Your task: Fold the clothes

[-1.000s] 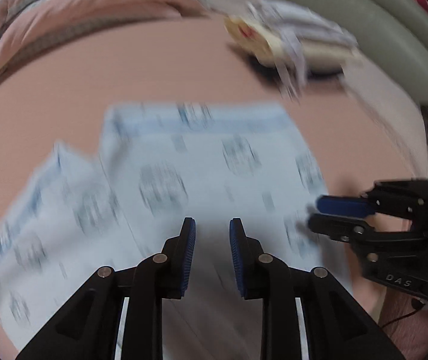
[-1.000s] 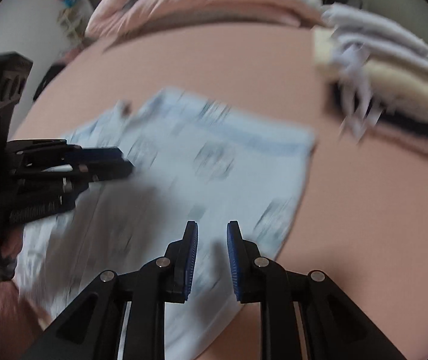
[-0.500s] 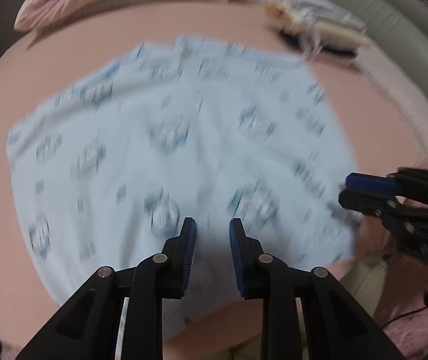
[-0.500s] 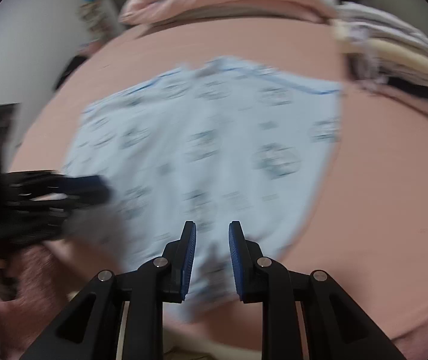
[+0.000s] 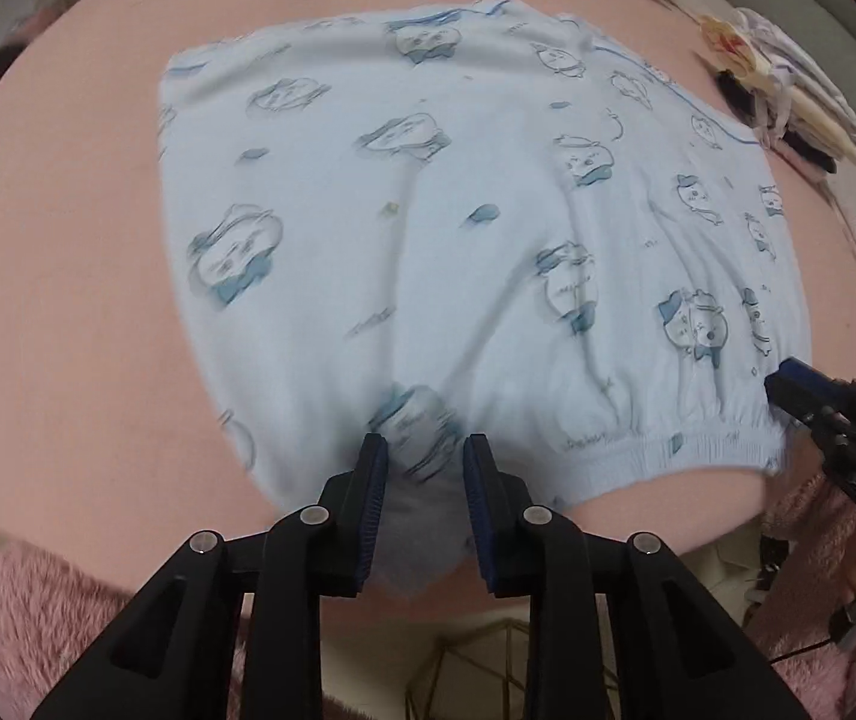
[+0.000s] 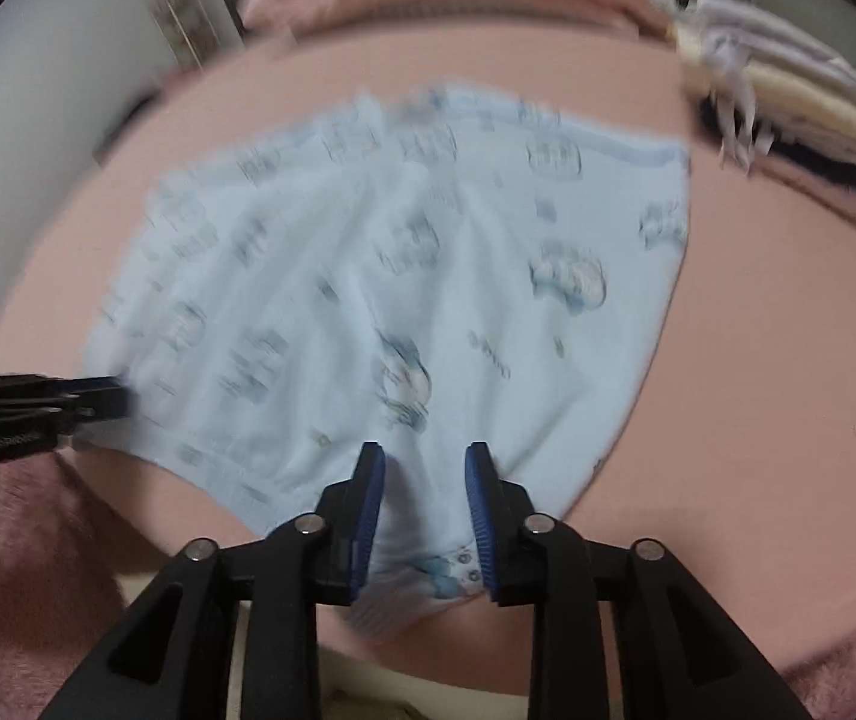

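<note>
Light-blue printed garment (image 5: 464,240) spread flat on the pink bed (image 5: 62,276), its elastic hem at the near edge. We see the left gripper (image 5: 423,456) and right gripper (image 6: 426,461) both released, jaws parted over that hem. Folded clothes (image 6: 788,90) are stacked at far right.

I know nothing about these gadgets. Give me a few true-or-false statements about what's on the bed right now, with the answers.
1. The light blue garment lies spread out on the pink bed. True.
2. The garment is plain, without any print. False: it carries small cartoon figures.
3. A stack of folded clothes sits at the far right of the bed. True.
4. The left tongs are at the garment's far edge. False: they are at its near edge.
5. The right tongs are over the stack. False: they are at the garment's near edge.
</note>
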Available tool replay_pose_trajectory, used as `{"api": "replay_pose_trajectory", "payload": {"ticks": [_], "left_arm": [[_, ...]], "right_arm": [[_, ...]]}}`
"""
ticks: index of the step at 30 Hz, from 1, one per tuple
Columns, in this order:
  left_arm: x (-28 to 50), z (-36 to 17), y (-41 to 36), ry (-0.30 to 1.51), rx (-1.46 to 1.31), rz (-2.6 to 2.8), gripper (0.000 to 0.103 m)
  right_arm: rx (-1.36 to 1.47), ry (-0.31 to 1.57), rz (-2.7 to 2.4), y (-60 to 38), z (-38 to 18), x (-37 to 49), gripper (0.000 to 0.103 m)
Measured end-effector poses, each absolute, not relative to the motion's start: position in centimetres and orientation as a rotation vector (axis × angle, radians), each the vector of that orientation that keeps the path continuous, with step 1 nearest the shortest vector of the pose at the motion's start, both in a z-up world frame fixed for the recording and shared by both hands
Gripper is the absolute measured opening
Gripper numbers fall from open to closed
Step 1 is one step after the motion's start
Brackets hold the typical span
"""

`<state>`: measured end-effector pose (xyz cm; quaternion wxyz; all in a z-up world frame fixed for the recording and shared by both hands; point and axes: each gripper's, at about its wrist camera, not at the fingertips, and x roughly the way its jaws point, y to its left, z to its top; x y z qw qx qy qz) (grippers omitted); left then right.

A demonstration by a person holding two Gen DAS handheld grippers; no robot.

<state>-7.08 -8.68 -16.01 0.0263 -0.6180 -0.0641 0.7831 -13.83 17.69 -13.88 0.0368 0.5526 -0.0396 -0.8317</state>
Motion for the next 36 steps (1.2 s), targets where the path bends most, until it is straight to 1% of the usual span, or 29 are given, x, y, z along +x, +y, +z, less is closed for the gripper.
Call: {"api": "replay_pose_trajectory", "payload": {"ticks": [2,3,5,7,9,11,15,16,19,22,24,26,28,30,31,32,33,34,36], "left_arm": [[-6.2,-15.5,-9.2,-0.148,-1.954,2.407,0.024],[-6.0,-15.0,-9.5,-0.151,-1.947,2.419,0.023],[-5.6,-14.0,-10.2,-0.200,-1.886,2.455,0.023],[-5.8,-13.4,-10.5,-0.231,-1.825,2.482,0.023],[-6.1,-14.5,-10.4,-0.179,-1.896,2.456,0.023],[-6.2,-16.0,-10.1,-0.109,-1.988,2.396,0.024],[-5.7,-14.7,-9.8,-0.056,-1.966,2.426,0.024],[-5.7,-13.9,-9.9,-0.071,-1.910,2.458,0.024],[-6.4,-12.9,-10.5,-0.225,-1.810,2.490,0.024],[-6.9,-13.2,-10.5,-0.230,-1.836,2.484,0.024],[-7.1,-13.3,-10.3,-0.223,-1.843,2.465,0.024],[-5.6,-13.5,-9.9,-0.252,-1.831,2.450,0.024],[-5.2,-13.7,-9.9,-0.290,-1.826,2.441,0.024],[-5.1,-14.2,-9.8,-0.318,-1.836,2.435,0.024],[-5.1,-14.5,-9.7,-0.325,-1.844,2.435,0.024],[-5.2,-14.6,-9.8,-0.334,-1.847,2.429,0.024],[-5.2,-14.7,-9.8,-0.343,-1.849,2.420,0.024],[-5.2,-14.7,-10.0,-0.355,-1.847,2.413,0.024],[-5.2,-14.6,-10.3,-0.382,-1.837,2.402,0.024]], "right_arm": [[1.703,-0.102,-2.567,18.1,-13.9,-13.1,0.027],[1.699,-0.107,-2.578,18.4,-13.7,-12.7,0.027],[1.675,-0.147,-2.610,19.3,-12.9,-12.1,0.028],[1.652,-0.254,-2.612,20.1,-12.2,-12.1,0.029],[1.664,-0.363,-2.568,20.5,-12.2,-12.3,0.043],[1.724,-0.367,-2.523,19.8,-13.1,-12.6,0.043],[1.761,-0.335,-2.507,18.6,-13.7,-12.9,0.043],[1.758,-0.322,-2.514,18.3,-13.7,-13.0,0.043],[1.754,-0.296,-2.532,17.8,-14.2,-13.2,0.044],[1.757,-0.246,-2.546,16.6,-14.5,-14.1,0.044],[1.773,-0.246,-2.539,16.2,-14.3,-14.2,0.044],[1.786,-0.305,-2.518,16.8,-14.1,-13.7,0.043],[1.796,-0.443,-2.477,17.5,-14.2,-13.3,0.044],[1.796,-0.515,-2.432,17.6,-14.5,-13.5,0.045],[1.794,-0.541,-2.411,17.5,-14.7,-13.7,0.041],[1.791,-0.567,-2.391,17.4,-14.9,-13.9,0.035],[1.789,-0.571,-2.384,17.2,-15.0,-14.2,0.016],[1.785,-0.552,-2.390,17.0,-14.8,-14.7,0.010],[1.779,-0.514,-2.403,16.5,-14.5,-15.8,0.005]]}}
